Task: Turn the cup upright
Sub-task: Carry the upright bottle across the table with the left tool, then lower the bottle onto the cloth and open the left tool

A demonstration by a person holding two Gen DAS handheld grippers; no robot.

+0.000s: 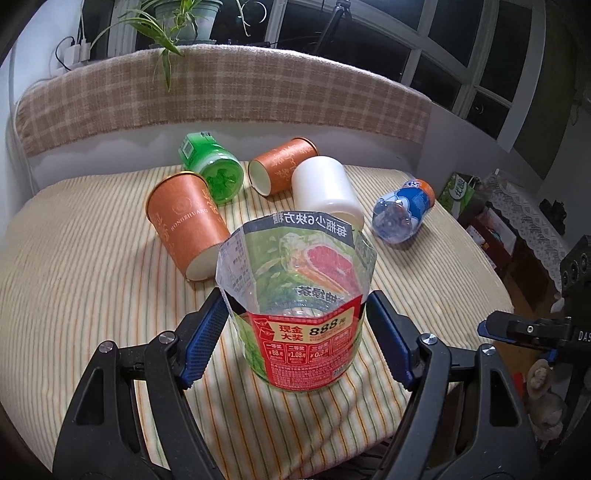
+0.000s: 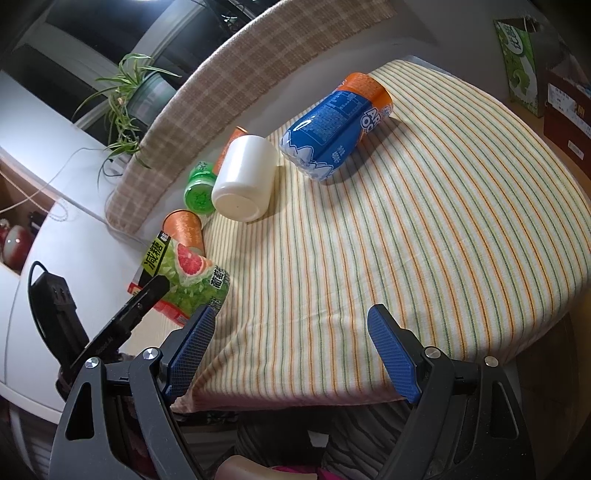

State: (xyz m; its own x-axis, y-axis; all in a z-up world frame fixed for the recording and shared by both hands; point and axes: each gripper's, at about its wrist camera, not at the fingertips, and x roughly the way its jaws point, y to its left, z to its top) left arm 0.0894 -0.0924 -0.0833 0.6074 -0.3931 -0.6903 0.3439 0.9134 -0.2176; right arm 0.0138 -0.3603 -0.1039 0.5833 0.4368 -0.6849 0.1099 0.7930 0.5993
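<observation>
A clear plastic cup with a grapefruit label (image 1: pixel 299 306) stands upright on the striped cloth, mouth up, between the fingers of my left gripper (image 1: pixel 297 332). The jaws are open; the pads sit beside the cup with small gaps. It also shows in the right wrist view (image 2: pixel 184 277). Two orange paper cups (image 1: pixel 184 225) (image 1: pixel 280 166), a white cup (image 1: pixel 327 188), a green cup (image 1: pixel 214 173) and a blue cup (image 1: pixel 402 210) lie on their sides. My right gripper (image 2: pixel 291 350) is open and empty at the table's near edge.
The round table (image 2: pixel 406 240) has a striped cloth. A checked cushioned backrest (image 1: pixel 221 92) runs behind it. A potted plant (image 1: pixel 177 22) stands by the window. Boxes and a green carton (image 1: pixel 460 192) lie off to the right.
</observation>
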